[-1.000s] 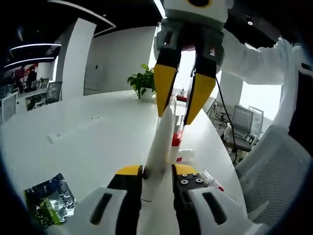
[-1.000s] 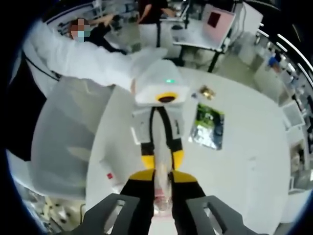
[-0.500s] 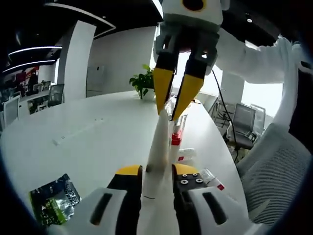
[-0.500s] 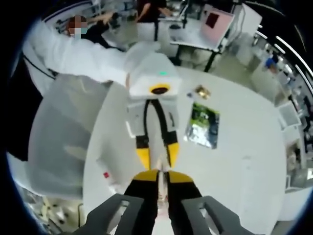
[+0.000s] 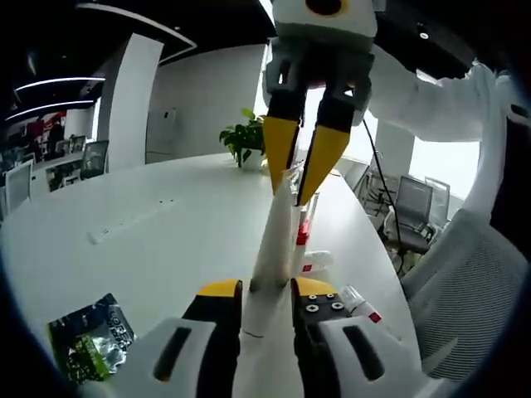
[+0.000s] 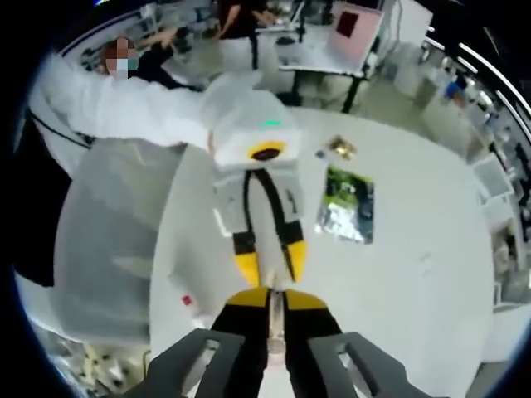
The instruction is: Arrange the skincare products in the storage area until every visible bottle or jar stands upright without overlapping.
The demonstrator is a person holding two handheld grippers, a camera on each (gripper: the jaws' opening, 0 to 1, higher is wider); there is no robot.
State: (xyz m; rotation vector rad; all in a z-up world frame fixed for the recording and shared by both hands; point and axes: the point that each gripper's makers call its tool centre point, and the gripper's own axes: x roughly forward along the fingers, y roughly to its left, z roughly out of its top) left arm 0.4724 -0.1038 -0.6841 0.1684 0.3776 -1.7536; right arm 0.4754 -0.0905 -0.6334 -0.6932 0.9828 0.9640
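Right claw [image 5: 297,178] has pinched the tube [image 5: 270,253]; sachet [image 5: 87,337] nearby.

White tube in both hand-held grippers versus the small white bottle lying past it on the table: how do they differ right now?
The white tube is long and tapered; the small bottle is short and stubby. The tube is held off the table, pinched at one end by the left hand-held gripper and at the other by the right hand-held gripper; the bottle lies loose on its side. Both are white.
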